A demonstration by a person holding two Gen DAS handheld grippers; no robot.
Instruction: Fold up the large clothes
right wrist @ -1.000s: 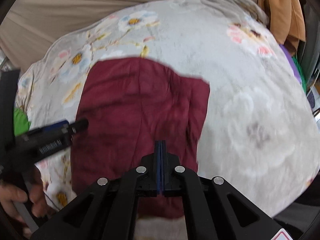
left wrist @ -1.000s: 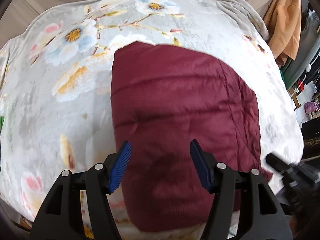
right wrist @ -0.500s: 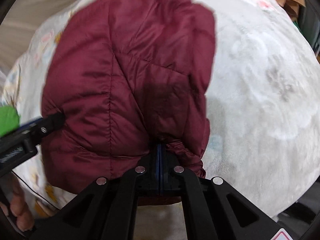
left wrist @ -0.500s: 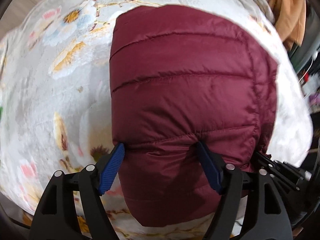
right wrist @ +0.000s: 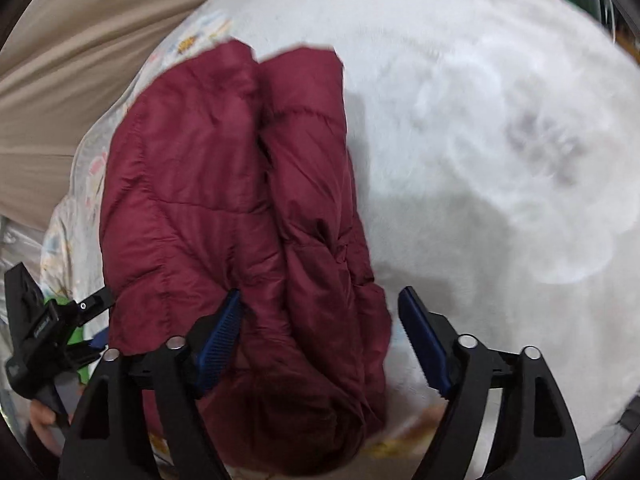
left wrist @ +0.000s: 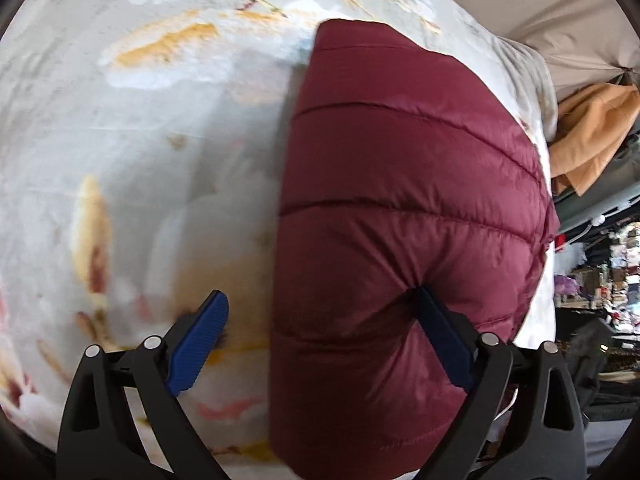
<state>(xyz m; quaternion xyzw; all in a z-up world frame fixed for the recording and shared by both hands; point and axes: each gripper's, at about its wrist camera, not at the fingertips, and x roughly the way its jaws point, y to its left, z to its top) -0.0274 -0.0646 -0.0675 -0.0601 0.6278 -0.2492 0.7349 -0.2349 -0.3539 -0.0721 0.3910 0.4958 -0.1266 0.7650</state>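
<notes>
Maroon quilted puffer jacket (left wrist: 400,220) lies folded on the pale floral fleece blanket (left wrist: 140,140). Left gripper (left wrist: 320,344) and right gripper (right wrist: 320,332) both have fingers spread apart around its near edge.

Your dark maroon quilted puffer jacket (left wrist: 400,208) is one solid colour, crossed by darker stitched seam lines, and it looks just as deep a red from the right wrist (right wrist: 224,200). Under it you have a pale grey fleece blanket (left wrist: 120,140) printed with white and light blue blossoms, orange-yellow petals and small pink touches. Your left gripper (left wrist: 320,344) and right gripper (right wrist: 320,340) are both black with ribbed blue pads (left wrist: 200,340). An orange-tan cloth (left wrist: 592,132) hangs beyond the blanket.
</notes>
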